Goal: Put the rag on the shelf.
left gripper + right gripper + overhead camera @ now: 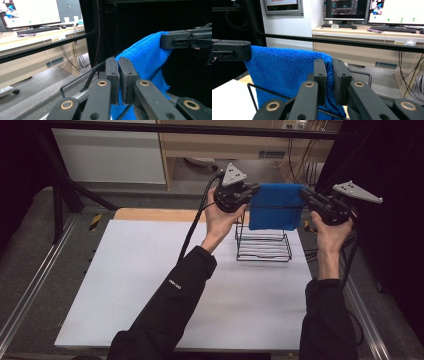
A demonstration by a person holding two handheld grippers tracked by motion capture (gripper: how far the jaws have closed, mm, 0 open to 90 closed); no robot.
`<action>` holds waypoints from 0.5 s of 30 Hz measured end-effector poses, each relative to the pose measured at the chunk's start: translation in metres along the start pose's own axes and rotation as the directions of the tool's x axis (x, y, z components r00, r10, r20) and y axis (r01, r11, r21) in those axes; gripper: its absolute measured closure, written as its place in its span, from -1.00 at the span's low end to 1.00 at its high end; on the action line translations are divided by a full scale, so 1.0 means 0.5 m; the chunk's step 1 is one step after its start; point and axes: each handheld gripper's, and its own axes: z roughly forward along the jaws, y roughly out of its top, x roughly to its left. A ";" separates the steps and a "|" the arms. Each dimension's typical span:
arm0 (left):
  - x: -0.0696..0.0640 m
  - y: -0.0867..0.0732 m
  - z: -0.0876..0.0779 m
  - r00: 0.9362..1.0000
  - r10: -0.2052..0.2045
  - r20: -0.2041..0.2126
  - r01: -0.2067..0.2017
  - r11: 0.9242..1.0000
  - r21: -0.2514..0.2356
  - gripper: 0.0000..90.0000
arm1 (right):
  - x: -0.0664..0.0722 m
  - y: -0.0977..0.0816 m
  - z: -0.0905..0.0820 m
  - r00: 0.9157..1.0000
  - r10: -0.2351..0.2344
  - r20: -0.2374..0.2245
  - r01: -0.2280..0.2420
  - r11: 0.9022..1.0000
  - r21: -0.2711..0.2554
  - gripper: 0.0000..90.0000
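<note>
A blue terry cloth point(277, 206) hangs stretched between my two grippers, draped over the top wire of a black wire rack point(263, 246) at the far right of the white mat. My left gripper point(254, 191) is shut on the cloth's upper left corner. My right gripper point(303, 193) is shut on the upper right corner. In the left gripper view its jaws point(119, 63) pinch the cloth's edge point(147, 53), with the other gripper point(185, 40) farther off. In the right gripper view the jaws point(329, 63) clamp the cloth point(284, 72), and the left gripper point(232, 50) holds the far corner.
The white mat point(145, 285) covers most of the table, with a wooden strip point(155, 214) behind it. Metal rails run along both sides. A black frame bar point(352, 43) crosses behind the rack. Desks with monitors stand beyond.
</note>
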 end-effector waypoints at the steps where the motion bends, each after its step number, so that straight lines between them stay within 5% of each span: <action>1: -0.002 -0.001 -0.002 1.000 -0.002 0.006 0.002 1.000 -0.001 0.91 | 0.000 -0.002 -0.003 1.000 -0.005 -0.003 0.005 1.000 0.001 0.84; 15: -0.024 -0.014 -0.025 0.998 0.030 0.049 -0.032 0.999 0.038 0.91 | 0.001 -0.025 -0.026 0.999 -0.007 -0.035 0.008 1.000 0.025 0.82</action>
